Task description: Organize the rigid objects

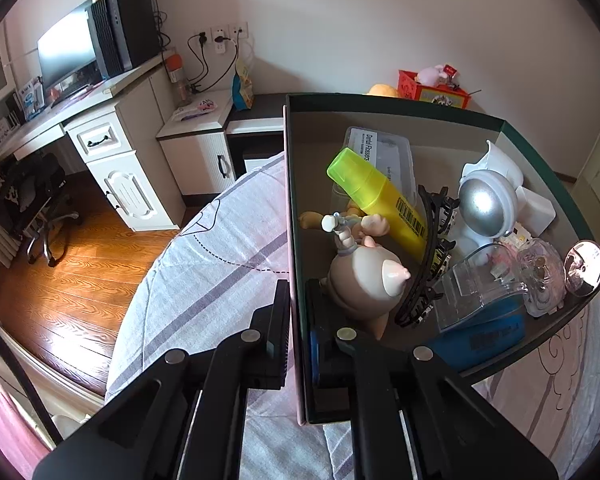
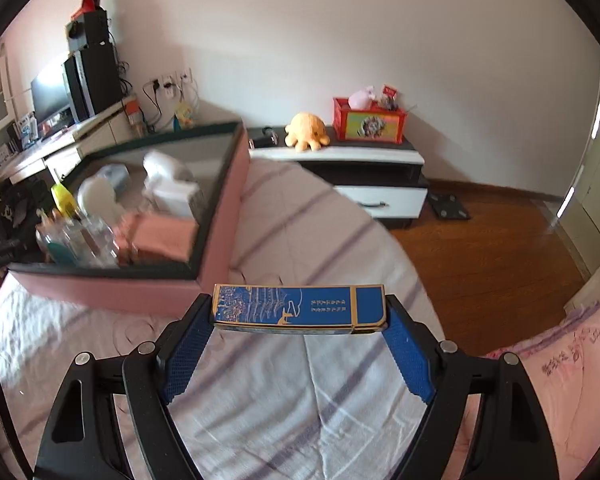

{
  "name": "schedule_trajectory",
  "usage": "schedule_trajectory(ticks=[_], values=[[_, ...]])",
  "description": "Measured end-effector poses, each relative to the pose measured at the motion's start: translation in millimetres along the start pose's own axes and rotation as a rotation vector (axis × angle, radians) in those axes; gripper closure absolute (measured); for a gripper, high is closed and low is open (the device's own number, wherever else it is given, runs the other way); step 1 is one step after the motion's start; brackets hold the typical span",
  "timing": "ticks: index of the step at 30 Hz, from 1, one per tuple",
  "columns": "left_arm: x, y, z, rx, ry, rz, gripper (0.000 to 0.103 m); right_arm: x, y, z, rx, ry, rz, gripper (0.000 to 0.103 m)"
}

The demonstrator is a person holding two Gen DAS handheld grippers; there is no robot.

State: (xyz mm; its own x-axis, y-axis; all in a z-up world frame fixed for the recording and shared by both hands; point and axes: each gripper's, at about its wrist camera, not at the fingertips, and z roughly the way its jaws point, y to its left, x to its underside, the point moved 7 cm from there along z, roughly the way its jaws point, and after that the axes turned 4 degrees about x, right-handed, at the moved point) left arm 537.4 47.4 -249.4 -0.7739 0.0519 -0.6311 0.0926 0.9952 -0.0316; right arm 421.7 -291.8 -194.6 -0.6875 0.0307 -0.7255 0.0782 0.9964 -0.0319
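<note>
A pink box with a dark inside (image 1: 293, 216) stands on the bed, full of items: a yellow bottle (image 1: 380, 196), a pig figurine (image 1: 364, 280), a white and silver toy (image 1: 486, 200), a black hair clip (image 1: 428, 264) and a clear container (image 1: 480, 284). My left gripper (image 1: 298, 312) is shut on the box's left wall, one finger outside, one inside. In the right wrist view the box (image 2: 220, 216) sits to the left. My right gripper (image 2: 300, 316) is shut on a flat blue and gold carton (image 2: 296, 308), held crosswise above the bed.
The bed (image 2: 300, 380) has a striped sheet. A white desk (image 1: 112, 148) with a monitor and a chair (image 1: 40, 200) stands left. A low cabinet (image 2: 360, 168) holds a yellow plush toy (image 2: 306, 130) and a red box (image 2: 368, 120). Wooden floor (image 2: 480, 248) lies beyond.
</note>
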Motion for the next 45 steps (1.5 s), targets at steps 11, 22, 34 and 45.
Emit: schedule_trajectory(ticks=[11,22,34,45], values=[[1,0,-1,-0.002,-0.002,0.001,0.096,-81,118,18,-0.145,-0.054,-0.150,0.019],[0,-2,-2,-0.007,-0.011,0.006,0.096,-81,146,66,-0.148,-0.018,-0.132,0.016],[-9,-9,-44,-0.031,-0.083,0.010,0.094,-79,132,16,-0.154,-0.097,-0.116,0.005],[-3,-63,-118,-0.003,-0.271,0.087,0.008,-54,106,-36,-0.164,-0.132,-0.053,0.000]])
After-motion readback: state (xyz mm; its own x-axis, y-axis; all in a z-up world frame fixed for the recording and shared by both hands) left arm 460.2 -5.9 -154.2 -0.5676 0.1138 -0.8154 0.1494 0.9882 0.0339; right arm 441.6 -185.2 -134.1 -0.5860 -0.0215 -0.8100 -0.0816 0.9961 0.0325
